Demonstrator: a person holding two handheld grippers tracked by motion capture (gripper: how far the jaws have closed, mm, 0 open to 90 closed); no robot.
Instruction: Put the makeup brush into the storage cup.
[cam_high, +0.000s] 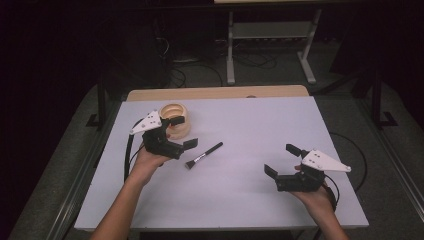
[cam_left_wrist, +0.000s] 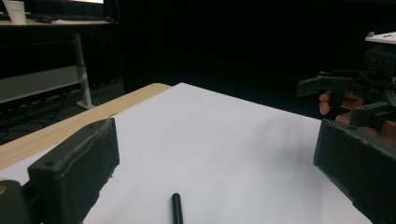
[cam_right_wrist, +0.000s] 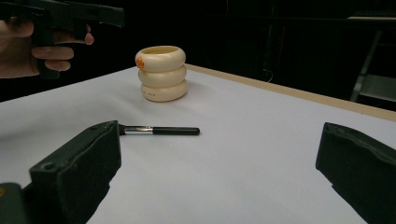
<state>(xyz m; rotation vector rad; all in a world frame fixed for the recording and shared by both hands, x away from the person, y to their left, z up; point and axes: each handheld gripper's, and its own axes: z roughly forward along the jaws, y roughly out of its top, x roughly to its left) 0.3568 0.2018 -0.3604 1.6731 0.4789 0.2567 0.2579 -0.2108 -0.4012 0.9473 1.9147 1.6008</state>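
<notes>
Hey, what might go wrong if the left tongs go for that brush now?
The brush lies flat on the table, so the open left tongs may scrape the surface or roll the thin handle away rather than grip it. The cream ribbed cup stands close behind those tongs and might get knocked as they move.

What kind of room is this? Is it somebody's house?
Probably not a house: it looks like a lab or workroom. A person holds a gripper in each hand over a plain white table, cables trail on the floor, and another workbench stands behind.
</notes>
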